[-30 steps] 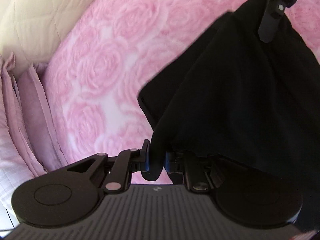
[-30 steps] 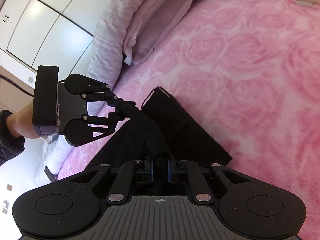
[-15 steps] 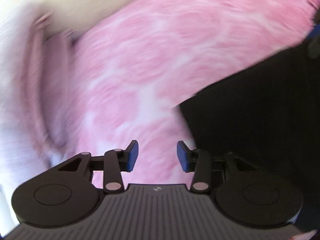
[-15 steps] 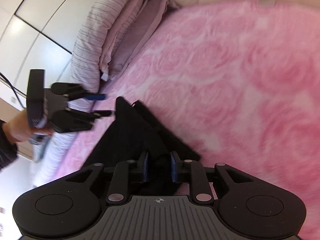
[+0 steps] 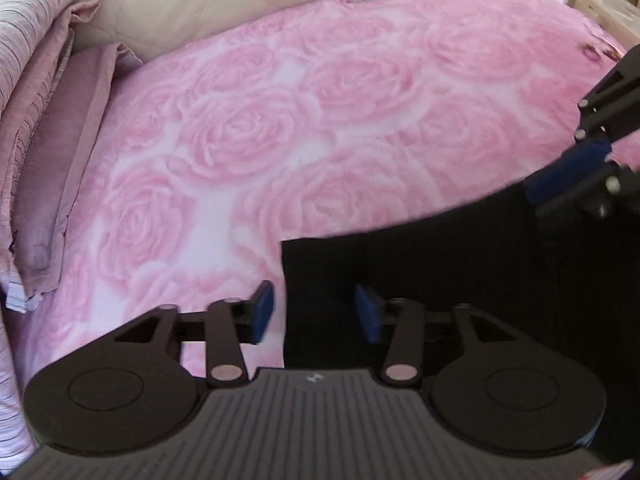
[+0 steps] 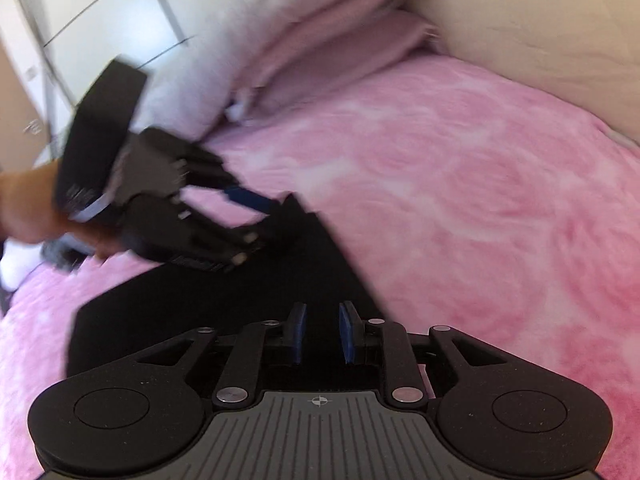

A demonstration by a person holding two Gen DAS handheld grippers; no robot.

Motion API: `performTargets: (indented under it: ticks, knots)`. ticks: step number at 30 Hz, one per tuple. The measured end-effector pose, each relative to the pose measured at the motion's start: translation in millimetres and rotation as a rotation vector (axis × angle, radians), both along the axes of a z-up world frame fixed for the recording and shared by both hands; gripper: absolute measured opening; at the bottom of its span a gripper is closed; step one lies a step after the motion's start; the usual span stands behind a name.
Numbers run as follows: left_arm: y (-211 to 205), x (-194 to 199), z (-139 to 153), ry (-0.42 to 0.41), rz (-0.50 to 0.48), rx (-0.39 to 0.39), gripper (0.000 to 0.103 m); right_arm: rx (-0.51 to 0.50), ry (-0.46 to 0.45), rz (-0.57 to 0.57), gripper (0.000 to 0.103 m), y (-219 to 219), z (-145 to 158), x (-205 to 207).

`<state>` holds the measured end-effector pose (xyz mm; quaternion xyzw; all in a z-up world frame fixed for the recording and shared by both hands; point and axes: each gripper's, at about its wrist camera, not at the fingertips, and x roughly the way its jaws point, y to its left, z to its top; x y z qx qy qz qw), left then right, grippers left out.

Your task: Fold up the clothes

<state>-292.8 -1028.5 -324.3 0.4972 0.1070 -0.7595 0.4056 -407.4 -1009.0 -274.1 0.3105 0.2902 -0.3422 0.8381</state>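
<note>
— Black cloth, that garment (image 5: 460, 280); where does it lie?

— Flat on the pink rose blanket (image 5: 320, 120), folded into a neat panel with a square corner just ahead of the left gripper (image 5: 316, 312).

— Has either tool got hold of it?

— No. The left gripper's blue pads stand wide apart over that corner with nothing between them. The right gripper (image 6: 322, 336) has a narrower gap, also bare, above the near edge.

— How will it handle?

— Soft and light, I judge, limp once lifted. Pinch it at the corners, or it may sag and undo the fold.

— Which way does it run?

— In the right wrist view its long edge runs away from the camera toward the pillows (image 6: 320, 40); its full length is hidden.
</note>
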Motion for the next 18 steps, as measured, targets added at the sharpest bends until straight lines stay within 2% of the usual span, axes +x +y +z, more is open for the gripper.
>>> performTargets:
  ticks: [1,3,4,7,8,12,16,18]
  knots:
    - [-0.8,0.3,-2.1,0.009,0.013,-0.015,0.06,0.005,-0.007,-0.004,0.021,-2.7,-3.7,-7.2]
    - [-4.6,2.9,0.6,0.024,0.046,-0.001,0.061,0.006,0.004,-0.017,0.021,-6.0,-5.1,-18.2]
    - [-4.6,5.2,4.6,0.029,0.059,0.005,0.059,0.003,0.032,-0.036,0.023,-6.5,-0.3,-23.4]
    - [7.2,16.0,24.0,0.003,0.083,-0.004,0.044,0.018,0.01,-0.069,0.024,0.2,26.7,-42.1]
    - [16.5,20.5,31.9,-0.007,0.092,-0.015,0.04,-0.009,0.005,-0.041,0.024,8.7,38.4,-40.3]
    - [67.1,45.9,57.7,0.02,0.175,-0.005,0.039,-0.029,-0.049,0.151,0.024,48.5,64.1,-12.3]
    - [129.8,56.0,50.8,0.008,0.227,0.076,0.04,-0.081,0.037,0.389,0.024,83.0,45.8,35.5]
    - [156.2,53.5,26.4,-0.077,0.198,0.122,0.039,-0.095,0.108,0.483,0.024,97.9,30.1,42.6]
